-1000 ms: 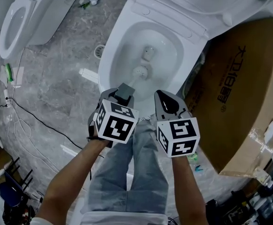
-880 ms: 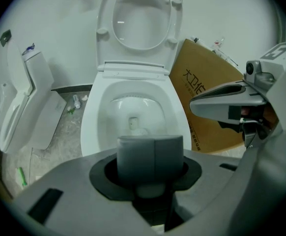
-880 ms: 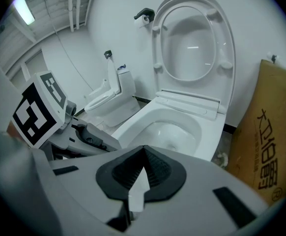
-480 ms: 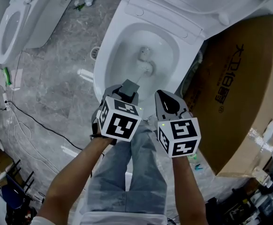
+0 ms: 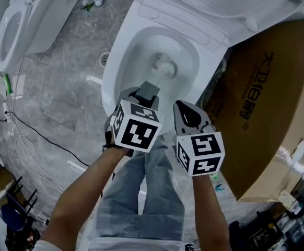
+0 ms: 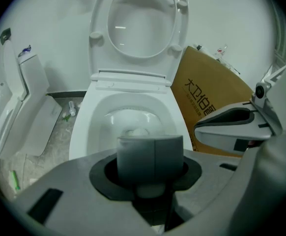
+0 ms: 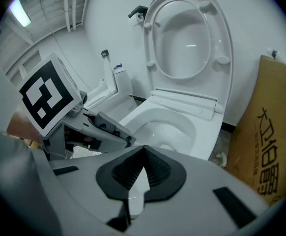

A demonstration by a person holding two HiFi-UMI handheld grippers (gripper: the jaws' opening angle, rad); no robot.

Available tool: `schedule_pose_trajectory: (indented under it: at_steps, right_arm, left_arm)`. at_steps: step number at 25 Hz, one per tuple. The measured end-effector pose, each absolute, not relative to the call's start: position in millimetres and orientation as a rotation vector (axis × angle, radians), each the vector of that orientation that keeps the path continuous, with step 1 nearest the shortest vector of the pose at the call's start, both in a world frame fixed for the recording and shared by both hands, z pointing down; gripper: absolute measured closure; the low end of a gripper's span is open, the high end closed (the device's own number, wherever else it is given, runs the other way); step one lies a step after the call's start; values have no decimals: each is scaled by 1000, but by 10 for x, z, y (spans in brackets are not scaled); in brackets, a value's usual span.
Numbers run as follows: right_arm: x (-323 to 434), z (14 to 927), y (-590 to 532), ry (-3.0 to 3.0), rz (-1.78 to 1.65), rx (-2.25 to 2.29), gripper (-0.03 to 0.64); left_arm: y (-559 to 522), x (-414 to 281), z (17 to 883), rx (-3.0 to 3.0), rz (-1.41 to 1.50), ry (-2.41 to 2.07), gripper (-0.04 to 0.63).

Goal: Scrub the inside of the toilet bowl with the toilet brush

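So the left gripper (image 5: 147,94) is clamped tight on the grey handle (image 6: 150,156) of the toilet brush, and the white brush head (image 5: 164,67) sits down inside the toilet bowl (image 5: 121,56), near the drain, at about 12 o'clock from that gripper in the head view. The right gripper (image 7: 142,168) just hangs at 3 o'clock of the left one, over the bowl's near rim, jaws pinched together on nothing. There's a cardboard box (image 5: 267,114) leaning at 3 o'clock of the toilet and a second toilet (image 5: 11,30) off at 10 o'clock.
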State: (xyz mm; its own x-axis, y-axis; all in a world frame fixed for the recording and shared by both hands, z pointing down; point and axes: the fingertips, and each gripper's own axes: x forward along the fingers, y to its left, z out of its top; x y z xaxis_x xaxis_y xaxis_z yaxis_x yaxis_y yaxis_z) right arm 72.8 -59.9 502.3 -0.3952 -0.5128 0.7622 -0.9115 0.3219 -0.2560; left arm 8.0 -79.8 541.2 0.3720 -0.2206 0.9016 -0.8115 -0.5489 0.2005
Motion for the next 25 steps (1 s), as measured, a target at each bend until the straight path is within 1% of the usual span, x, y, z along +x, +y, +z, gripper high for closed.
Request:
schedule_pose_trajectory:
  at_steps: [15, 25]
  right_arm:
    - [787, 5075, -671, -2036, 932, 1228, 618]
    - [665, 5057, -732, -2057, 919, 1216, 618]
  left_arm:
    - [-1180, 101, 5369, 1986, 1136, -961, 439]
    - [-1243, -206, 5379, 1949, 1160, -1021, 439]
